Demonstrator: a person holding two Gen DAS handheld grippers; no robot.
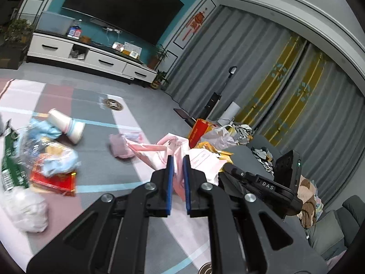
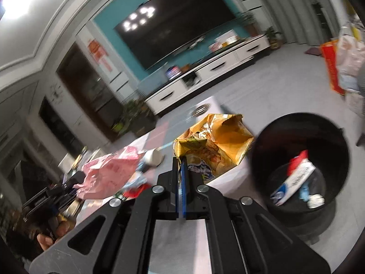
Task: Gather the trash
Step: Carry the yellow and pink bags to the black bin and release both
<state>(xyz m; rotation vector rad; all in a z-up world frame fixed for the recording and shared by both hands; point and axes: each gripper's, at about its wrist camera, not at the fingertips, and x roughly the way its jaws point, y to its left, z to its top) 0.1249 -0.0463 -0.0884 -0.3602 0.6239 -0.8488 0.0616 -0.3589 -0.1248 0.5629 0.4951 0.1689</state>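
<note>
My left gripper [image 1: 177, 159] is shut on a pink plastic bag [image 1: 159, 155] and holds it above the rug; the bag also shows in the right wrist view [image 2: 109, 173]. My right gripper [image 2: 181, 162] is shut on a yellow snack bag [image 2: 216, 141], held just left of a black bin [image 2: 301, 125] that holds a red and white packet [image 2: 294, 178]. On the rug lie a white paper cup [image 1: 66, 125], a pink pouch [image 1: 119, 145], a red wrapper [image 1: 54, 180], a green packet [image 1: 10, 157] and a white crumpled bag [image 1: 25, 207].
A white TV cabinet [image 1: 91, 57] under a large TV [image 1: 123, 6] stands at the far wall. Grey curtains [image 1: 262, 80] hang on the right. A grey sofa [image 1: 330, 228] with clothes and bags [image 1: 219, 132] lies to the right. Potted plants [image 1: 159, 77] stand by the cabinet.
</note>
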